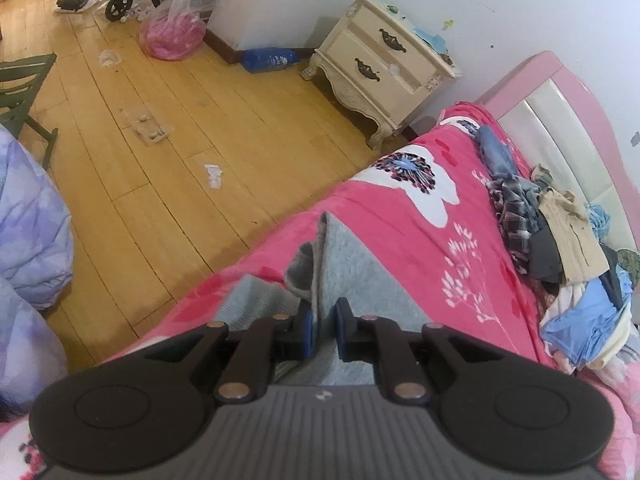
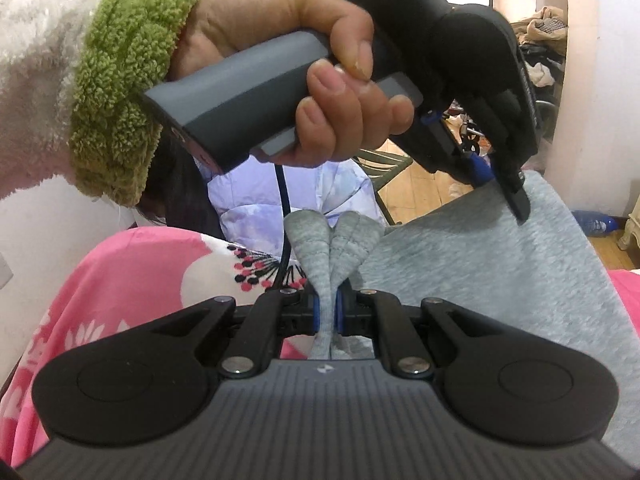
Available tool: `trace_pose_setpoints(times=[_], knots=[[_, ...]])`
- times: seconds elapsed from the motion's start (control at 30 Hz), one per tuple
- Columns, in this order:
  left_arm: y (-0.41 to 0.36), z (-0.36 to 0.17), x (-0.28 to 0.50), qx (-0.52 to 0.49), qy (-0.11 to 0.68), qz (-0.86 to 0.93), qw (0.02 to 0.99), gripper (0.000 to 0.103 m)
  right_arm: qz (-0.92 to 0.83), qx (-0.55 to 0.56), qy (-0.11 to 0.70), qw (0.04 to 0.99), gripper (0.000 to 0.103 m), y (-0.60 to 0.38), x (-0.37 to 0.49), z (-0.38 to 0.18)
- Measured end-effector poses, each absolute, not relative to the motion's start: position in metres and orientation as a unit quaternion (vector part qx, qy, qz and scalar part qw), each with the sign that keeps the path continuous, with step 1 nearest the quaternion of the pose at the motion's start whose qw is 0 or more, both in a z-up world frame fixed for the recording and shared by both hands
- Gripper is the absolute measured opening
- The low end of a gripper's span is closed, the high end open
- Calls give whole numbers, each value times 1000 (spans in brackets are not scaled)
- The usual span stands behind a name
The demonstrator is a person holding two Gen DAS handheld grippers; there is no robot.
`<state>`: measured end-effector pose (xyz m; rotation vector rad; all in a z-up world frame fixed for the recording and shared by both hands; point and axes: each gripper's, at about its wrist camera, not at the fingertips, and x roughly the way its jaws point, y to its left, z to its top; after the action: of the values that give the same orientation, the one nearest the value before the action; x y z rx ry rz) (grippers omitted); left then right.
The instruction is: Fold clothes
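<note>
You are pinching a bunched fold of the grey garment (image 2: pixel 472 248) between your right gripper (image 2: pixel 328 314), jaws nearly closed on it. Your left gripper (image 1: pixel 321 330) is gripping its raised edge likewise. The garment is lying on the pink blanket (image 1: pixel 400 216), near the bed's left edge.

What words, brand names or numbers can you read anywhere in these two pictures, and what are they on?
None can be read for sure.
Blue bottle on the floor: white print on its label, too blurred to read.
Left gripper body, seen from the right wrist: white lettering along its edge and by the orange patch on top, too small to read.
Right gripper and left gripper bases: only a tiny white mark, no letters.
</note>
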<state>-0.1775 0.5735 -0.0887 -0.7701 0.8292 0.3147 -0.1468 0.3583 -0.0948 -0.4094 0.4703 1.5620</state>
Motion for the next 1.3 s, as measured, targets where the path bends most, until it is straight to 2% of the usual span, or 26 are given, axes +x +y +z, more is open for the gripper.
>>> trace_pose_setpoints(times=[0.27, 0.33, 0.37, 0.4, 0.47, 0.53, 0.67, 0.87, 1.1, 1.23, 1.3], knots=[[588, -102, -173, -344, 404, 152, 834, 13, 685, -193, 207, 671, 7, 379, -155, -108], [591, -112, -173, -337, 414, 166, 829, 22, 685, -198, 214, 668, 10, 381, -158, -116], [593, -118, -174, -337, 418, 172, 826, 30, 686, -201, 215, 666, 16, 380, -161, -118], [596, -121, -177, -340, 416, 182, 824, 33, 687, -204, 213, 664, 23, 377, -164, -119], [599, -118, -185, -339, 401, 198, 828, 37, 693, -208, 197, 662, 54, 368, -173, -116], [600, -111, -193, -327, 383, 220, 836, 36, 696, -209, 173, 664, 60, 357, -184, -112], [600, -89, -213, -323, 354, 256, 840, 36, 702, -186, 160, 668, 62, 342, -187, -97], [575, -56, -243, -297, 322, 283, 853, 40, 707, -77, 212, 670, 74, 298, -150, -64], [514, -53, -292, -320, 294, 291, 852, 52, 586, 90, 341, 730, 79, 174, -12, -51], [474, -78, -327, -393, 273, 277, 833, 57, 428, 211, 447, 757, 82, 57, 51, -102], [454, -94, -343, -442, 258, 263, 818, 60, 375, 269, 486, 742, 82, 18, 56, -136]])
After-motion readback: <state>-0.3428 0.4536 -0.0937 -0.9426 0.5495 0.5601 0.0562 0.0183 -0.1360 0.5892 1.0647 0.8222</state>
